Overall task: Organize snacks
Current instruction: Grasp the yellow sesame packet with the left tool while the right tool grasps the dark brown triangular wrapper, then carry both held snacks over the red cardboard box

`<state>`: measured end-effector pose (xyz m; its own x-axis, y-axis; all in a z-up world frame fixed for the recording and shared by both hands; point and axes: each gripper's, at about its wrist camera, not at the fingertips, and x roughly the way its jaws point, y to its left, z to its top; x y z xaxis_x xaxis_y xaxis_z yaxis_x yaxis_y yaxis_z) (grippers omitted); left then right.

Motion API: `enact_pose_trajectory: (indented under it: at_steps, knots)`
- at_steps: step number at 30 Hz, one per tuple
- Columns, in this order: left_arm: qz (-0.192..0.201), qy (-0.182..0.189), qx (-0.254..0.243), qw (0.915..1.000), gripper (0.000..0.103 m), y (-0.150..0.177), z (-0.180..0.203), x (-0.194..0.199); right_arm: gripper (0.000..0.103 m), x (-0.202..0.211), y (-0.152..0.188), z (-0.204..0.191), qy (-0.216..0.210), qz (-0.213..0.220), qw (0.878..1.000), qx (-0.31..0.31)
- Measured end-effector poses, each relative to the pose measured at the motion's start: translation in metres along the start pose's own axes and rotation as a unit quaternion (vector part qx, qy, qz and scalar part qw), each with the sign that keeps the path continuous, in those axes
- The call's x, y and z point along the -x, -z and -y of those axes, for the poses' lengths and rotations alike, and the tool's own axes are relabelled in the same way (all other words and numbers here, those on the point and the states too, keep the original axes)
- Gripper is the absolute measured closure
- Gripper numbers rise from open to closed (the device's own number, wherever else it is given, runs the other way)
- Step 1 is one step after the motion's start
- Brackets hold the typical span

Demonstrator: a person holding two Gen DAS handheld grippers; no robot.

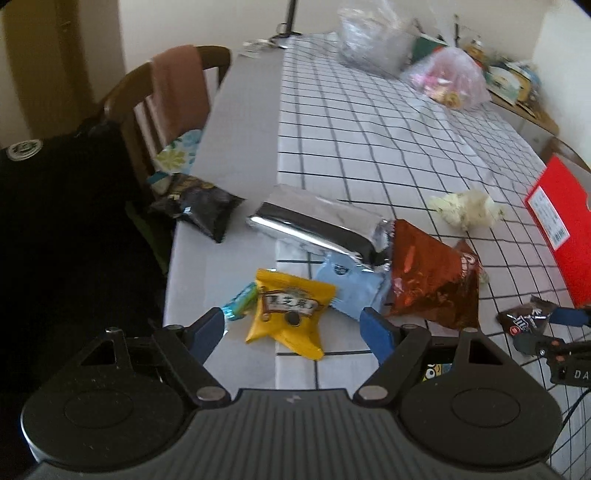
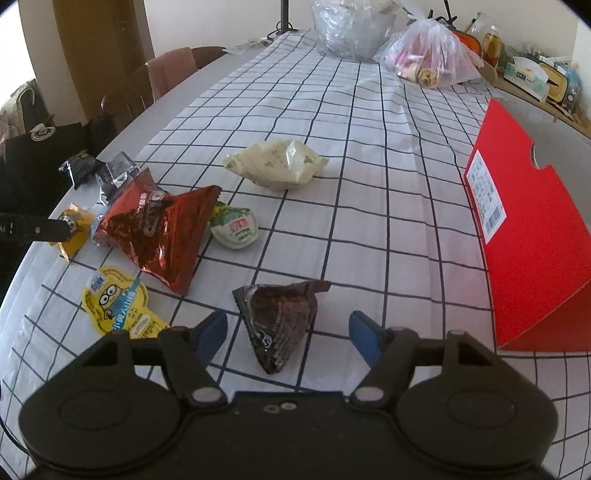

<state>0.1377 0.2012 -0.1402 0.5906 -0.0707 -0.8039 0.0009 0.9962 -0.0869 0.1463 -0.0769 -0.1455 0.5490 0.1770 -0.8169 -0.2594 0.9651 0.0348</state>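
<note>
Between right gripper (image 2: pixel 286 338) fingers, jaws apart, not gripping: brown packet (image 2: pixel 279 321) on table (image 2: pixel 369 184). Left gripper (image 1: pixel 295 328) wide, yellow packet (image 1: pixel 290 314) just ahead between fingers, untouched.

A white tablecloth (image 2: pixel 369 155) with a dark grid covers the table, leaving a bare grey strip (image 1: pixel 243 122) along the left edge. A wooden chair (image 1: pixel 129 110) stands by that edge, a pinkish-brown cloth (image 1: pixel 177 88) draped over its back and a flowered cushion (image 1: pixel 177 151) on its seat. A dark garment with a round badge (image 1: pixel 22 151) hangs nearer. Past the far right corner, a shelf (image 2: pixel 532 92) holds jars and boxes too small to tell apart. A black stand's pole (image 2: pixel 284 14) rises at the far edge.
</note>
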Motion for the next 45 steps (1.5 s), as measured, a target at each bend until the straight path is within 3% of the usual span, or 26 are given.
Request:
enact_pose_trajectory:
  at_steps: [2, 6, 8, 11, 20, 33, 45]
  knots:
    - [-0.006, -0.001, -0.01, 0.9999, 0.033, -0.001, 0.004, -0.007, 0.035, -0.002, 0.0, -0.001, 0.0, -0.001, 1.0, 0.001]
    - [-0.013, -0.009, -0.02, 0.9997, 0.036, -0.002, 0.006, -0.017, 0.041, -0.006, -0.003, -0.003, 0.001, -0.001, 1.0, 0.001]
    - [-0.016, -0.011, -0.024, 0.9995, 0.043, -0.003, 0.006, -0.02, 0.045, -0.008, -0.003, -0.004, 0.003, 0.0, 1.0, 0.004]
    - [-0.021, -0.014, -0.026, 0.9993, 0.046, -0.003, 0.006, -0.023, 0.055, -0.009, -0.004, -0.006, 0.003, 0.0, 1.0, 0.008]
    - [-0.026, -0.021, -0.024, 0.9991, 0.064, -0.003, 0.01, -0.026, 0.067, -0.008, -0.003, -0.004, -0.001, 0.005, 1.0, 0.008]
    - [-0.014, -0.021, -0.001, 0.9997, 0.072, -0.004, 0.01, -0.014, 0.07, 0.004, -0.001, 0.004, 0.004, 0.024, 1.0, -0.004]
    - [0.004, 0.004, 0.013, 0.9999, 0.071, -0.011, 0.034, 0.034, 0.07, 0.057, -0.008, 0.021, -0.01, 0.068, 0.998, -0.013]
